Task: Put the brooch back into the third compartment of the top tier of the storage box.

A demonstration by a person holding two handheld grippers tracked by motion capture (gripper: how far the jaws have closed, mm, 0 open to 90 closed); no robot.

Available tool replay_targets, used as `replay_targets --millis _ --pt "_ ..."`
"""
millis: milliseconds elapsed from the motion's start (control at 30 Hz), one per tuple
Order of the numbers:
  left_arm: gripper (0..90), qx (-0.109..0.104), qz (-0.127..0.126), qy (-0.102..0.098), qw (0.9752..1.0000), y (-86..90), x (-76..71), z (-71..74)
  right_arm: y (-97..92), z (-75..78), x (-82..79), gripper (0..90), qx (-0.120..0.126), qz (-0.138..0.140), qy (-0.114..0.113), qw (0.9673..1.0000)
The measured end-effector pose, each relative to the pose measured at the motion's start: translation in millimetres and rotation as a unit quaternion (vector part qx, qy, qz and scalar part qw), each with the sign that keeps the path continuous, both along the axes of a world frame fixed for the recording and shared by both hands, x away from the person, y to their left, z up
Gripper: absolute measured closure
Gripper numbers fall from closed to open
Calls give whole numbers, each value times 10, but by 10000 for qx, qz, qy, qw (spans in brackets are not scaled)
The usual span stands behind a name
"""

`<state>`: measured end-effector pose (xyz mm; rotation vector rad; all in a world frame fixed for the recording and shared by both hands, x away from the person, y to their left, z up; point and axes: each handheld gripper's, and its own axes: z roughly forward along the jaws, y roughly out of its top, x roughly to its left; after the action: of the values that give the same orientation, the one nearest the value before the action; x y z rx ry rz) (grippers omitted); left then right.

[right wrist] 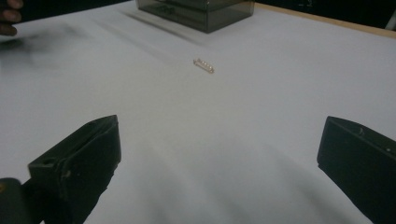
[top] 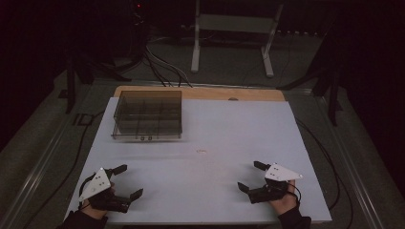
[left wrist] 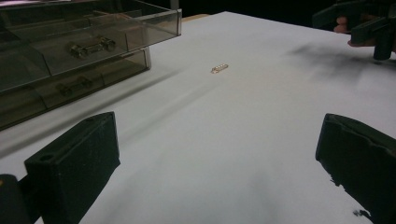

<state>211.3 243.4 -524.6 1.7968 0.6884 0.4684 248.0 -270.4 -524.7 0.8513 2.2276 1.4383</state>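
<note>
We hold the left gripper (top: 127, 181) and the right gripper (top: 252, 175) low over the white table (top: 219, 129), jaws spread wide and empty. Between them, farther out, lies the small metal piece (top: 201, 151), with bare table all around it. Beyond it at left stands the clear drawer box (top: 148, 114).

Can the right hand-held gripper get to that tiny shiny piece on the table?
Probably yes. The right hand-held gripper has its jaws wide open and empty, and only bare white table lies between it and the small metal piece.
</note>
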Motion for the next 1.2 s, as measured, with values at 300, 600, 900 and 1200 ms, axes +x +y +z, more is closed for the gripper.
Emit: replay_targets --millis 300,600,900,1200 --pt "6 18 45 -59 10000 -2 -24 13 -17 25 1 0 155 -104 -22 9998" --pt "6 34 65 -79 9999 -9 -32 15 27 50 4 0 137 -106 28 9998" --pt "6 74 62 -87 9999 -21 -39 22 57 130 -19 0 12 -182 15 9998" --pt "6 55 43 -79 9999 -35 -36 27 52 328 -19 0 -25 -268 -169 9995"
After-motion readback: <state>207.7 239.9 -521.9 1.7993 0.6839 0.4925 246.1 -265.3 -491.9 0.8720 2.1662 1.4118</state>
